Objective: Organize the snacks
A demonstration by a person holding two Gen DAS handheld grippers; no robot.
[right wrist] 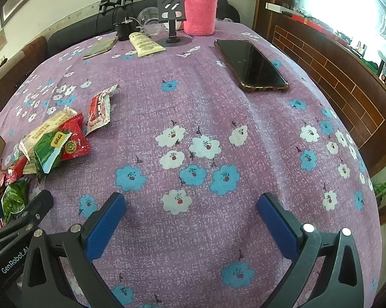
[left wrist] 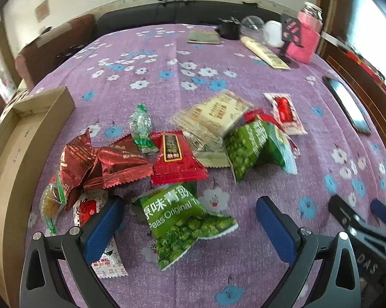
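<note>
Several snack packets lie in a loose pile on the purple flowered tablecloth. My left gripper is open, with a green pea packet lying between its blue fingers. Beyond it lie a red packet, dark red foil packets, a second green pea packet, a cream packet and a red-and-white sachet. A cardboard box stands at the left. My right gripper is open and empty over bare cloth, right of the pile.
A black phone lies at the right. At the far edge stand a pink-sleeved bottle, a phone stand, a clear cup, a cream tube and a flat booklet. A wooden cabinet borders the right side.
</note>
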